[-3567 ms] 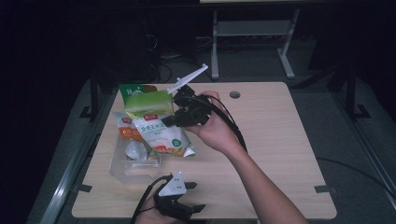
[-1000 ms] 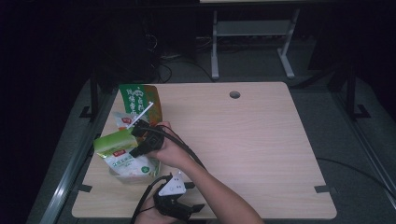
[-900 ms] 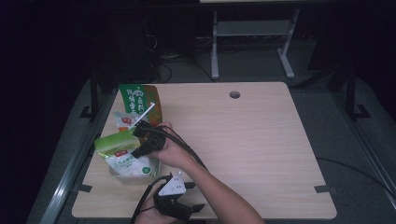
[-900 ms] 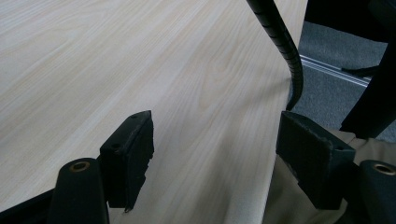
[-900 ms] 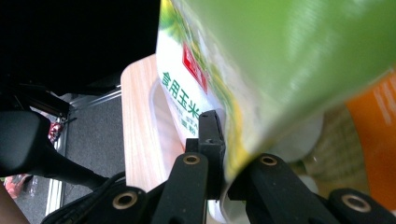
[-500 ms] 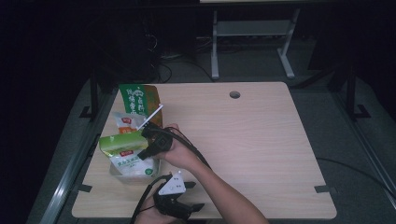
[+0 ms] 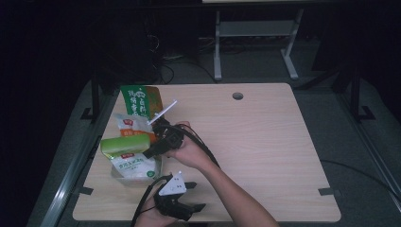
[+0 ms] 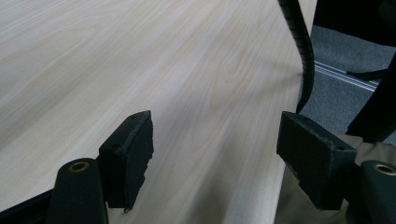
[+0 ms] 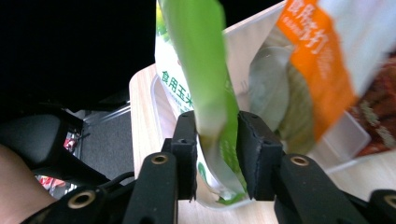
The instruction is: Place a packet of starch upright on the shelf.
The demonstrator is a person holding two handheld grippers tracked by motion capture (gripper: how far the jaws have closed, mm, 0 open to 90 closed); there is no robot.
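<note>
claw right (image 9: 215, 154) opening | green packet (image 7: 125, 144) between jaws | over clear tray (image 7: 156, 174)

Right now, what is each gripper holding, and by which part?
Left gripper: nothing, jaws open over the table. Right gripper: its jaws have just been opening; the end of the green packet sits between them, apparently released.

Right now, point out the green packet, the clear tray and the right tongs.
green packet (image 7: 125, 144), high view, middle of its top face
clear tray (image 7: 117, 173), high view, near-left rim
right tongs (image 9: 215, 154), right gripper view, midway between the fingertips
</note>
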